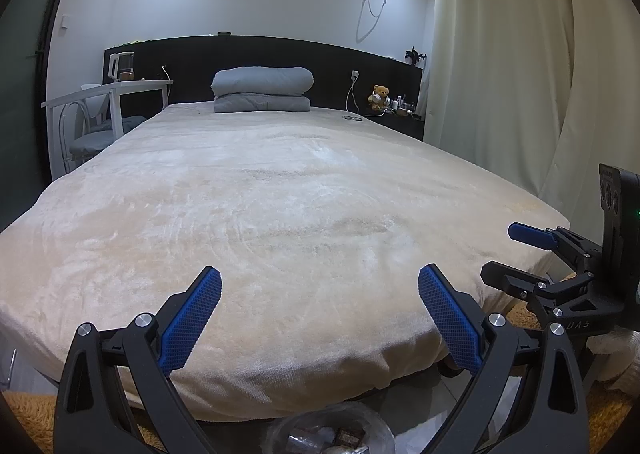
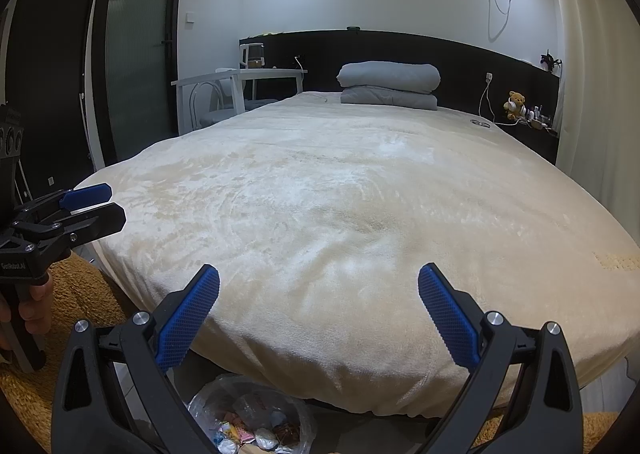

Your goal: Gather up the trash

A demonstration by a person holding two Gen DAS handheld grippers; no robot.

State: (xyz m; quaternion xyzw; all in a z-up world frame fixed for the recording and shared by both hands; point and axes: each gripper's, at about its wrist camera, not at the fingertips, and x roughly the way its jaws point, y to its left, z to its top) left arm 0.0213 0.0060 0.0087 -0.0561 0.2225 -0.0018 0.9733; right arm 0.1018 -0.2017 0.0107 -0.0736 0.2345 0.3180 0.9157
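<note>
I am looking over the bed (image 1: 280, 214), its cream fleece blanket (image 2: 340, 214) spread across the whole top and hanging over the foot edge. At the head of the bed stands the dark headboard (image 1: 256, 58), and against it lies a folded grey duvet (image 1: 262, 88). Left of the bed's head I see a white desk (image 1: 120, 92) with a chair (image 1: 90, 134) under it; right of the bed hangs a cream curtain (image 1: 500, 54), and on the low shelf beside the bed's head sits a teddy bear (image 1: 380, 96).

Below the foot of the bed, on the floor, stands the trash bag (image 2: 256, 418), a clear liner holding wrappers and scraps; the left wrist view shows only its rim.

My left gripper (image 1: 320, 318) hovers over the foot of the bed, jaws spread wide with nothing between the blue pads (image 1: 192, 318). My right gripper (image 2: 320, 316) hangs the same way, wide apart and empty, just beside the left at the foot of the bed.
</note>
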